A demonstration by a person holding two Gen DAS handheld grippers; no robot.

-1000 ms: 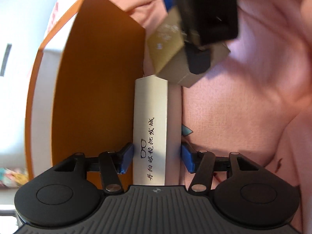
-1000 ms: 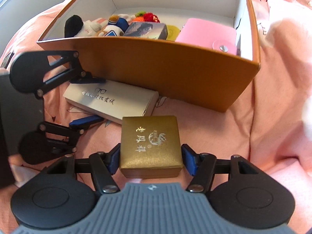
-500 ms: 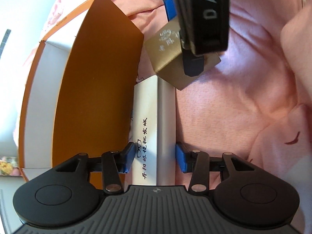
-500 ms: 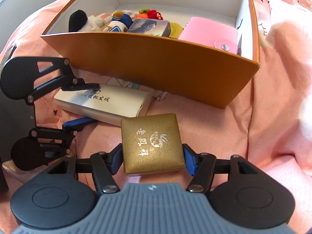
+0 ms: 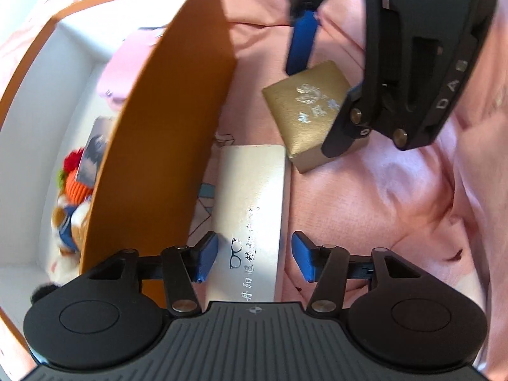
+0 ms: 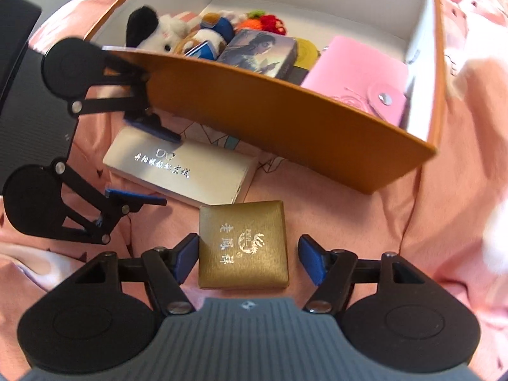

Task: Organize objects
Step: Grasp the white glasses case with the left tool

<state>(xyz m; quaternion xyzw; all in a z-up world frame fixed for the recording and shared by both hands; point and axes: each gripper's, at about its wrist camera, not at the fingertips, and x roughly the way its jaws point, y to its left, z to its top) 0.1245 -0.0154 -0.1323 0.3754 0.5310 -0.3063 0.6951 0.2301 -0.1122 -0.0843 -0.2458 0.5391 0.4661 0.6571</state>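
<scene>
A long white glasses box (image 5: 250, 209) lies on the pink bedding beside the orange box's wall. My left gripper (image 5: 254, 258) straddles its near end. Its jaws are opening, and a gap shows on each side of the box. A square gold box (image 6: 243, 244) rests on the bedding between the jaws of my right gripper (image 6: 247, 258). Those jaws are opening too, and the right pad (image 6: 309, 260) stands clear of the gold box. In the left wrist view, the right gripper (image 5: 320, 92) hangs over the gold box (image 5: 304, 111). The right wrist view shows the left gripper (image 6: 152, 165) over the white box (image 6: 181, 171).
The orange box (image 6: 285, 120) with a white inside stands just beyond both small boxes. It holds a plush toy (image 6: 152, 31), a picture tin (image 6: 260, 50), a pink wallet (image 6: 358, 76) and knitted pieces. Rumpled pink bedding (image 5: 397, 206) lies all around.
The left jaws closed on the white box half a second ago and have since spread apart. The left hand rose and tilted, showing the orange box's inside. The right jaws widened off the gold box.
</scene>
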